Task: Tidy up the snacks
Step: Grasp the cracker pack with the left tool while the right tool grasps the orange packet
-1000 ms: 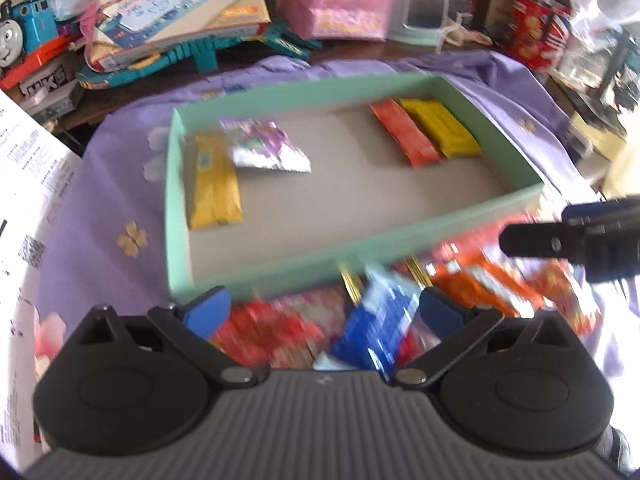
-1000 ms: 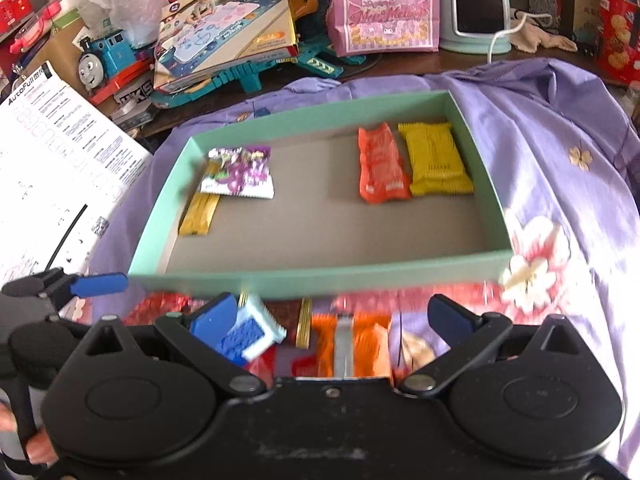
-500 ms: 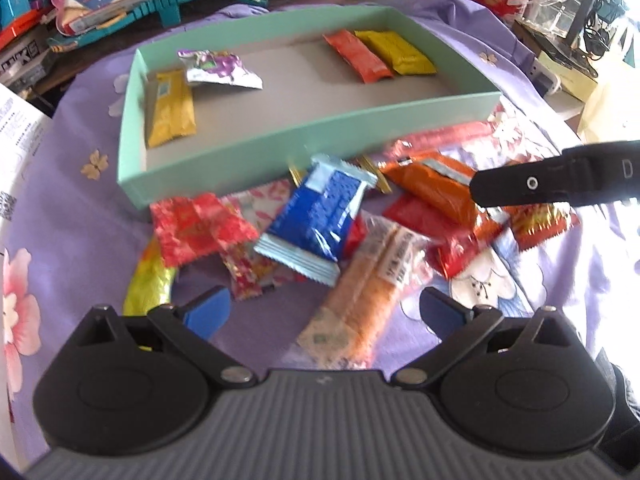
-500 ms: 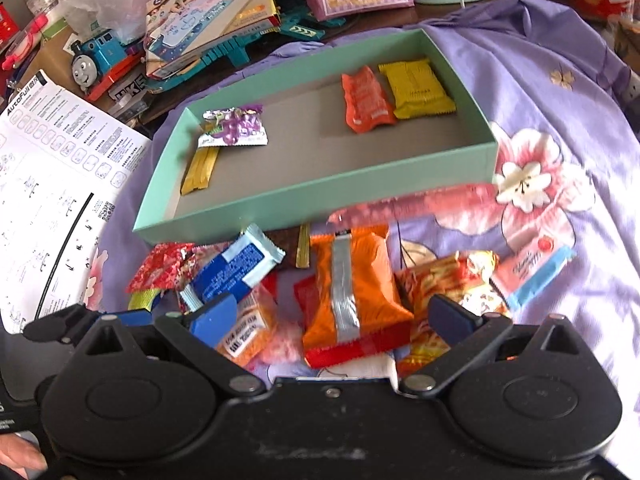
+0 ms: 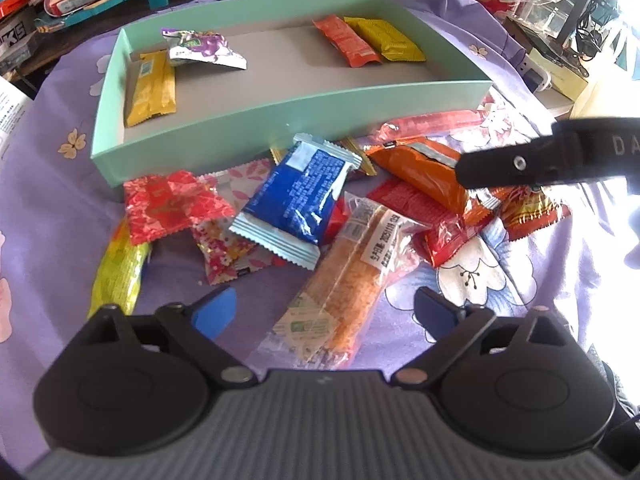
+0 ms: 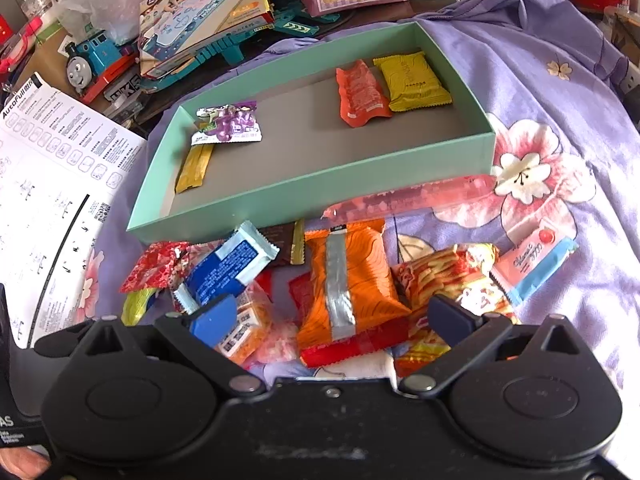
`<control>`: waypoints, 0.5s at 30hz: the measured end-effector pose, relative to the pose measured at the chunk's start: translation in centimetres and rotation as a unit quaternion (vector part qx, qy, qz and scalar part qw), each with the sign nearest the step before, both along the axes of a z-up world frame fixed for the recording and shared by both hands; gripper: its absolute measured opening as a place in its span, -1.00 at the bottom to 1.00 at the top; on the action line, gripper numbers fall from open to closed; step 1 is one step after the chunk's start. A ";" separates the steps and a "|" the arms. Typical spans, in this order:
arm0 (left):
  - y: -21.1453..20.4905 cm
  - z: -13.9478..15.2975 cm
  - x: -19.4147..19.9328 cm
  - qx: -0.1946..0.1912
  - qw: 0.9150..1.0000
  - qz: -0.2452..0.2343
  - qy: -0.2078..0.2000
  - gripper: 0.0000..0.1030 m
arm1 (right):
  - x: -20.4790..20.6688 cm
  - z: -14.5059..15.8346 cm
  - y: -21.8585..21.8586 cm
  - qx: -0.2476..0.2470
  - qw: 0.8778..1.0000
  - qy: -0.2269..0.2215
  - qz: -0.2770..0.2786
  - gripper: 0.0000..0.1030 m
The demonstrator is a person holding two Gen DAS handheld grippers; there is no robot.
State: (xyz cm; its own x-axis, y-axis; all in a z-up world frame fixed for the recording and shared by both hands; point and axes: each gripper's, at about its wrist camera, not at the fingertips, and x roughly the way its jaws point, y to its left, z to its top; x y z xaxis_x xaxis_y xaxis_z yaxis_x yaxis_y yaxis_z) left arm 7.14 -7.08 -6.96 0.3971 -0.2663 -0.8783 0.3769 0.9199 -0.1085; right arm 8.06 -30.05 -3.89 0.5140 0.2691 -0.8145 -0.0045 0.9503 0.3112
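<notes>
Left claw [image 5: 324,312] closing, nothing gripped yet, astride clear-wrapped orange wafer bar [image 5: 340,280]; pinch mid-length. Right claw [image 6: 332,316] open, empty.

Both wrist views tilted steeply down, close over the snack pile [image 5: 340,216], sharing the tray [image 6: 304,200] beyond.

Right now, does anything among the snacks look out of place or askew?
Yes. Most snacks lie in a jumbled, overlapping pile on the purple cloth in front of the green box, not inside it. In the box, the purple packet lies askew over one end of a yellow bar. Nothing looks torn or spilled.
</notes>
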 end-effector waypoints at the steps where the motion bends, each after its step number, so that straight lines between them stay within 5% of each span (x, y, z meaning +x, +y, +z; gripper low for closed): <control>1: -0.1 -0.1 0.0 -0.003 1.000 -0.002 0.002 0.74 | 0.2 0.0 0.1 -0.005 1.000 -0.003 0.000 0.95; 5: -0.2 -0.5 0.2 -0.018 1.000 -0.010 0.014 -0.07 | 1.1 0.1 0.3 -0.019 1.000 -0.015 0.000 0.60; 6: -0.2 -0.5 0.2 -0.019 1.000 -0.013 0.014 -0.15 | 1.3 0.1 0.5 -0.021 1.000 -0.015 0.003 0.51; 9: -0.1 -0.6 0.2 -0.026 0.999 -0.018 0.014 -0.16 | 1.9 -0.2 1.0 -0.030 0.999 -0.013 0.020 0.35; 15: -0.1 -1.2 0.7 -0.031 0.999 -0.017 0.026 -0.11 | 3.4 -1.2 2.1 -0.045 0.998 -0.001 0.040 0.35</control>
